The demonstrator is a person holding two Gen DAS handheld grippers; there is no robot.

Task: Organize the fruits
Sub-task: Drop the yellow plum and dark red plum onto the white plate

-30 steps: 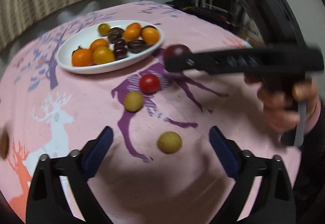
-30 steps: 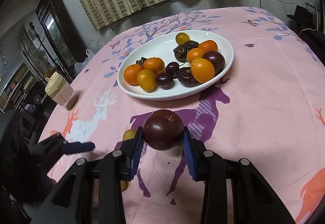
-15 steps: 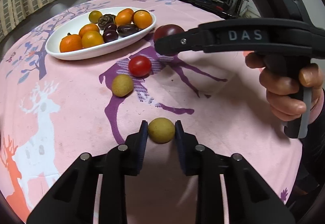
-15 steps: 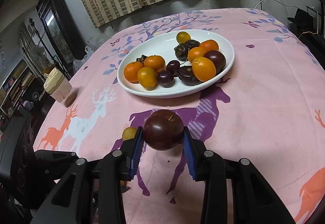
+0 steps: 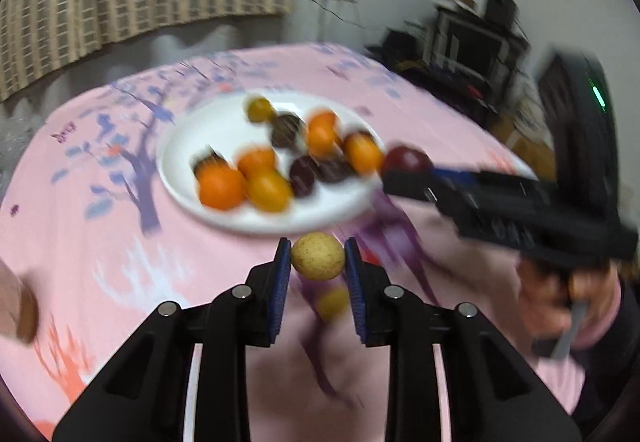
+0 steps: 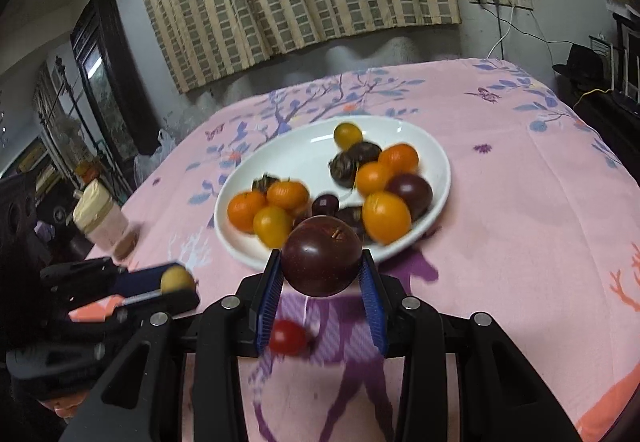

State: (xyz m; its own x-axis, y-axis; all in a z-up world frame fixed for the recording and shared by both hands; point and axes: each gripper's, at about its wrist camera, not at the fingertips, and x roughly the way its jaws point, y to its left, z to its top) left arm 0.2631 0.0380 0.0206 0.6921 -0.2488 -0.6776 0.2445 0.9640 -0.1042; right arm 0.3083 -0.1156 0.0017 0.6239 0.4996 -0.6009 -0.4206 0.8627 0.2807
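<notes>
**Two fruits in the air, both could roll**

The left gripper is clamped on a small tan fruit, held clear of the pink cloth just near of the white plate. The right gripper pinches a dark plum at the plate's near rim.

Both fruits are round and smooth-skinned, gripped only at their sides. If either pair of jaws lets go too high, I judge the fruit could bounce off the piled oranges and leave the plate. The near right of the plate is crowded; its far left is bare and looks safer. The grippers are close together and could knock.

A red tomato and a yellow fruit lie loose on the cloth beneath, easy to nudge away.
</notes>
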